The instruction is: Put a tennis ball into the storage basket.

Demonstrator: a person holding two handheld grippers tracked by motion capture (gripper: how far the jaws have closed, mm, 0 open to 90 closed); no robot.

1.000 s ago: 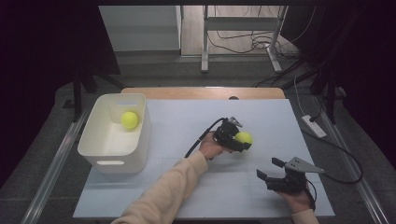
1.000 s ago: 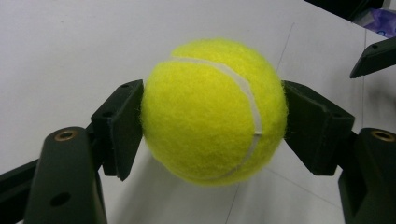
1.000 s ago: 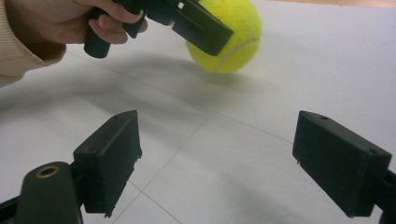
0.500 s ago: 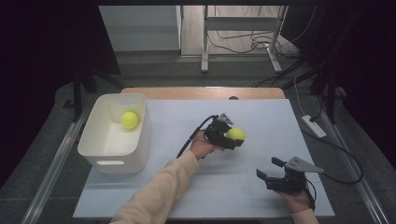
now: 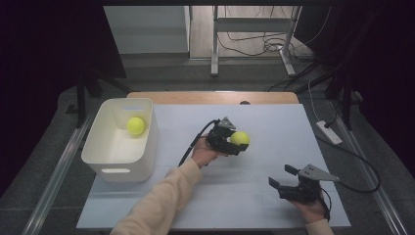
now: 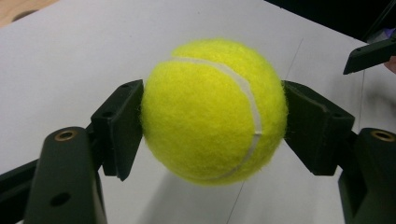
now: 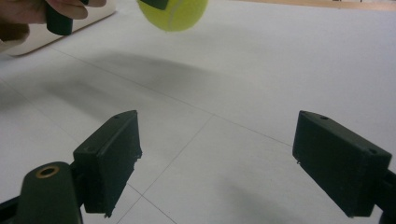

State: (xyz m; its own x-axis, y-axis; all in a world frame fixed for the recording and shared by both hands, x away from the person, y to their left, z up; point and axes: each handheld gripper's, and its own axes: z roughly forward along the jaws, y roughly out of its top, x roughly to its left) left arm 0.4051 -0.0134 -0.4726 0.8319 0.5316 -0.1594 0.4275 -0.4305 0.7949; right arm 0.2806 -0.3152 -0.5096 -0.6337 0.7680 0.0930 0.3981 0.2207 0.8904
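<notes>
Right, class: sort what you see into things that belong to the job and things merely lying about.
Job:
- held yellow felt tennis ball
- left gripper
- white plastic bin
- second yellow ball

Lying about:
- white power strip
- floor cables

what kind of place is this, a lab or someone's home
Most likely a lab or recording room: a white work table ringed by dark curtains, loose cables on the floor behind, and a cabled handheld left gripper.

light: dim room, dark black surroundings, pale white table sheet (image 5: 274,122) brightest | source: overhead, soft | shadows: faint blurred patch on the sheet under the fuzzy yellow tennis ball (image 6: 214,111), seen in both gripper views | glare: none | focus: high view soft and grainy; ball felt sharp, near black jaws slightly soft
</notes>
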